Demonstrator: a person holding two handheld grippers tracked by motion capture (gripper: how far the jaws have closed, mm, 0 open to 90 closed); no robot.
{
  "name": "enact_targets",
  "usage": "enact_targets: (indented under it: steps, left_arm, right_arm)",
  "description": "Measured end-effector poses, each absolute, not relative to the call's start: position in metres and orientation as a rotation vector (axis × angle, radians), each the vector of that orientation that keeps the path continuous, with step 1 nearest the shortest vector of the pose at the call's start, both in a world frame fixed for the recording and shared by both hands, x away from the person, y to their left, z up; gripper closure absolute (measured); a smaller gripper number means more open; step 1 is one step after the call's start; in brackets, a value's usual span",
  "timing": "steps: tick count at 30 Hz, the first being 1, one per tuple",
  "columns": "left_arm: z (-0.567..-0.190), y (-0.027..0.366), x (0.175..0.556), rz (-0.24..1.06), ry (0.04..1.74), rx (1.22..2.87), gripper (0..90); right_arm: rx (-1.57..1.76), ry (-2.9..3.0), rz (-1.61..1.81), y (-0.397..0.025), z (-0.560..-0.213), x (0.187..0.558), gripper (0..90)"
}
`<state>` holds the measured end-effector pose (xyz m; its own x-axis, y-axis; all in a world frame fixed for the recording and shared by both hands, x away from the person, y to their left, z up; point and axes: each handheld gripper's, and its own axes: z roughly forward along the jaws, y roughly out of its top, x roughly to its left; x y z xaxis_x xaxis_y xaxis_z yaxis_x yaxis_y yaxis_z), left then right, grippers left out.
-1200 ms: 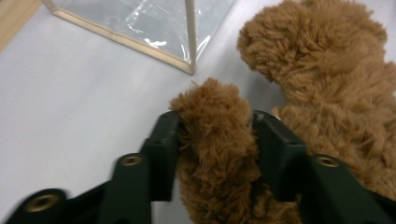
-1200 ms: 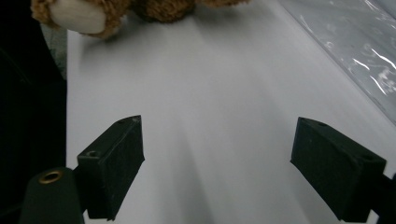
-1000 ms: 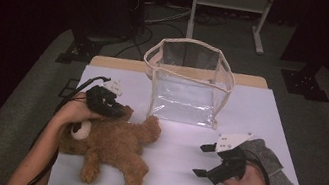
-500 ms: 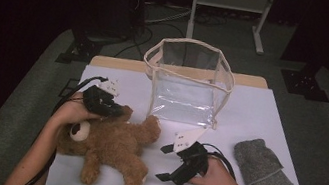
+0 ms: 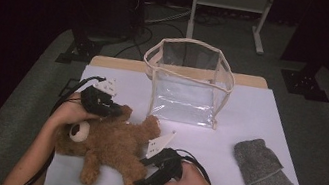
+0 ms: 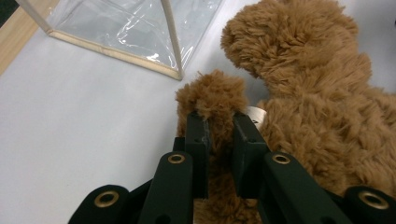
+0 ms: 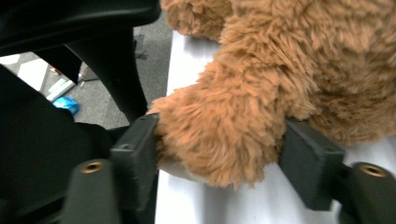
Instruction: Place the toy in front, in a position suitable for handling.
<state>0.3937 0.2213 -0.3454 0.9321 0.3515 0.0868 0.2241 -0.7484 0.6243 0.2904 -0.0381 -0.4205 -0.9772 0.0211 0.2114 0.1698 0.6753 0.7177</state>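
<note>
From the high view I see my left tool at the upper side of the teddy bear, which lies flat on the white desk with its head toward my left forearm. The tool's tips are buried in the fur of one raised arm of the bear. My right tool sits at the bear's lower end, right against a leg near the front edge of the desk. Beyond both tools, farther from me, stands the clear bag with cream trim, upright and open at the top. Well off to the right of my right tool lies a folded grey cloth, apart from everything else.

In the left gripper view my left tool is clamped on the bear's arm: the two black jaws stand close together with a tuft of brown fur squeezed between them. The bear's body bulks up just to the right of the tool, and the bottom corner of the clear bag rests on the desk ahead and to the left.

In the right gripper view my right tool stands wide apart with the bear's leg between its jaws. The left jaw touches the fur; whether the right jaw presses it I cannot tell. The paw hangs at the desk's edge, with dark floor beyond.
</note>
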Motion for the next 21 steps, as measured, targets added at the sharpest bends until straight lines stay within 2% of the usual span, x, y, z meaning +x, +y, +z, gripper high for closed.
enact_targets:
  steps: [1, 2, 3, 4, 5, 8, 14, 21]
  left_arm:
    - [-0.346, 0.222, 0.393, 0.258, 0.407, 2.44, 79.2]
    - [-0.346, 0.222, 0.393, 0.252, 0.407, 2.435, 79.2]
    - [-0.346, 0.223, 0.393, 0.24, 0.408, 2.43, 79.2]
    - [-0.346, 0.224, 0.392, 0.233, 0.405, 2.427, 79.2]
    - [-0.346, 0.224, 0.392, 0.233, 0.405, 2.427, 79.3]
    - [-0.345, 0.226, 0.391, 0.234, 0.409, 2.411, 79.9]
    - [-0.337, 0.235, 0.386, 0.256, 0.4, 2.358, 82.5]
    - [-0.325, 0.239, 0.378, 0.29, 0.401, 2.341, 83.5]
  right_arm:
    - [-0.161, -2.708, -1.177, -0.037, -0.423, 0.29, 40.0]
    - [-0.163, -2.705, -1.166, -0.035, -0.427, 0.292, 49.9]
    - [-0.163, -2.705, -1.166, -0.035, -0.427, 0.292, 49.9]
    - [-0.173, -2.682, -1.169, -0.036, -0.43, 0.294, 59.8]
    - [-0.173, -2.682, -1.169, -0.036, -0.43, 0.294, 59.8]
    - [-0.174, -2.673, -1.158, -0.038, -0.429, 0.298, 69.3]
    - [-0.162, -2.635, -1.198, -0.042, -0.424, 0.3, 74.0]
    - [-0.146, -2.592, -1.244, -0.049, -0.408, 0.301, 75.1]
